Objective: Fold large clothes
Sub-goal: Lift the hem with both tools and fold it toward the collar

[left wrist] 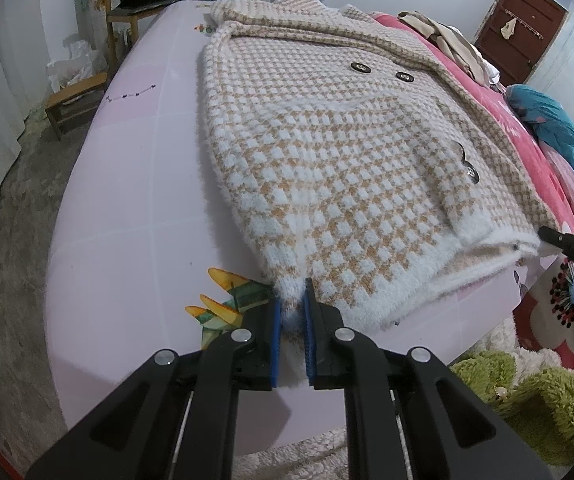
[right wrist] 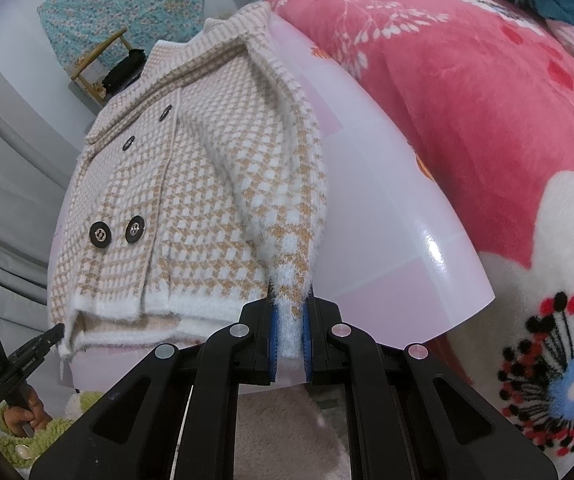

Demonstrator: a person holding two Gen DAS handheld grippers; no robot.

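Pink board (left wrist: pixel 127 208), cardigan (left wrist: pixel 327 152) cuffs hidden between fingers (left wrist: pixel 275 332)

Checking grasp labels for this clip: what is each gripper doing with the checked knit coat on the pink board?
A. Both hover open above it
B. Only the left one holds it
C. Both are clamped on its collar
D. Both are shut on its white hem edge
D: the left gripper and the right gripper each pinch the fuzzy hem of the coat between blue pads.
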